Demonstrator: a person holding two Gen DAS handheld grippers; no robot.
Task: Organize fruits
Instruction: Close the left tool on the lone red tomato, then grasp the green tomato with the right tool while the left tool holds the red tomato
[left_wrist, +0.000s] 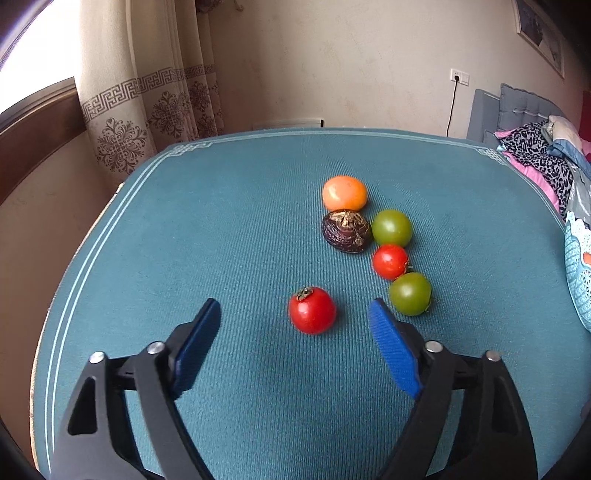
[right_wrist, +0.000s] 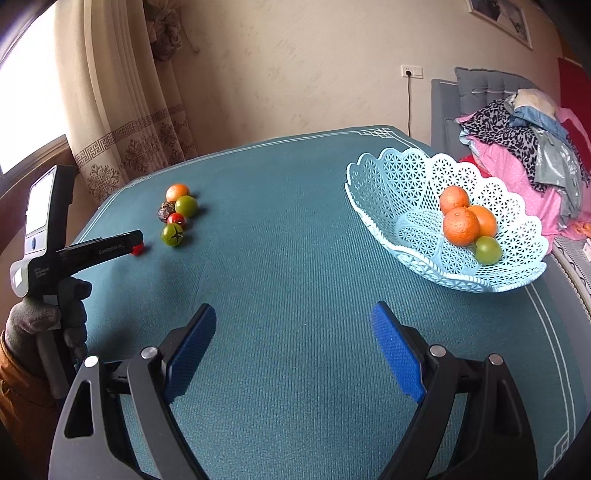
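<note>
The left tongs (left_wrist: 295, 308) gaped empty just short of a red tomato (left_wrist: 312, 310), the right tongs (right_wrist: 293, 314) likewise apart; four fruits sat in the basket (right_wrist: 384, 177), six remained on the table (left_wrist: 221, 221) well left of it.

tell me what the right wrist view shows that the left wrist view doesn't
Only the right wrist view: the whole blue basket holding three oranges and a green fruit, plus the left gripper seen from the side at the near red tomato. Only the left wrist view: that near red tomato in full, ahead of the open blue fingers. Both: the teal tablecloth and the fruit cluster with its orange tomato.
</note>
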